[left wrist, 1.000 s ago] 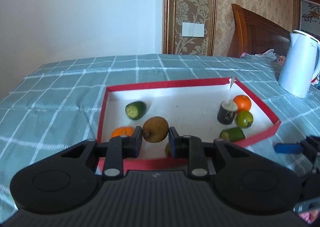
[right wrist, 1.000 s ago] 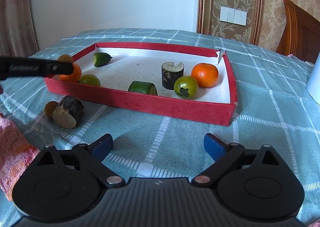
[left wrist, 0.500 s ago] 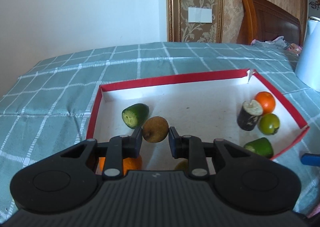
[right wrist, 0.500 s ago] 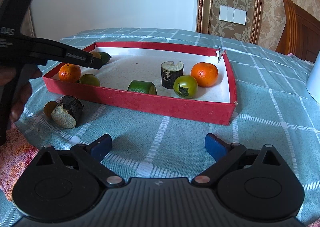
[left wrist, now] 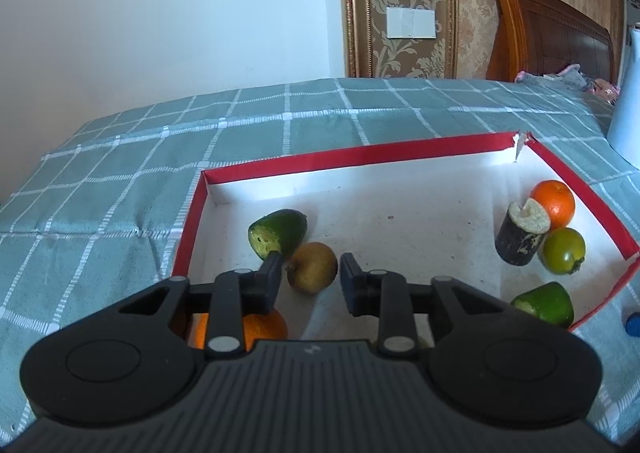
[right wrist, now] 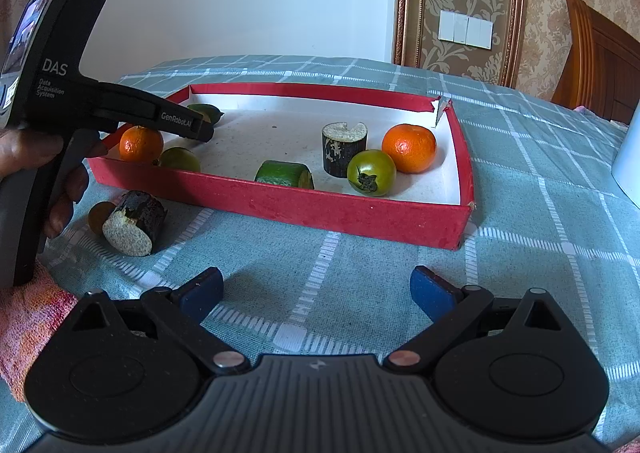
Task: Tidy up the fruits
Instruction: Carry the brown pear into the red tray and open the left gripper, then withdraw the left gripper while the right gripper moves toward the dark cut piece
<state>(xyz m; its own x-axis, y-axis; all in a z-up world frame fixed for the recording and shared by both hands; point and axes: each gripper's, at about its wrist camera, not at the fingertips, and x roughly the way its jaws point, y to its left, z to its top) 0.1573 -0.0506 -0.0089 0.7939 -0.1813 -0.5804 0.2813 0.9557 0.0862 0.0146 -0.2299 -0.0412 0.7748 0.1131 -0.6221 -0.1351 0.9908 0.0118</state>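
A brown round fruit (left wrist: pixel 312 267) rests on the white floor of the red tray (left wrist: pixel 360 157), beside a cut green fruit (left wrist: pixel 278 231). My left gripper (left wrist: pixel 310 277) straddles the brown fruit with its jaws opening; a gap shows at the right pad, so nothing is pressed. An orange (left wrist: pixel 260 327) lies under its left finger. The right wrist view shows the left gripper (right wrist: pixel 200 129) reaching over the tray's left end. My right gripper (right wrist: pixel 316 289) stands open and empty above the cloth in front of the tray (right wrist: pixel 340 209).
At the tray's right end sit an orange (right wrist: pixel 408 147), a green tomato-like fruit (right wrist: pixel 370 173), a dark cane stub (right wrist: pixel 344 149) and a cut green piece (right wrist: pixel 284 175). Another cane stub (right wrist: pixel 134 217) and a small fruit (right wrist: pixel 98 215) lie outside. A white kettle (left wrist: pixel 628 121) stands at the right.
The left gripper carried the brown fruit forward and down into the tray's left part, then its jaws parted off it. The right gripper has not moved.
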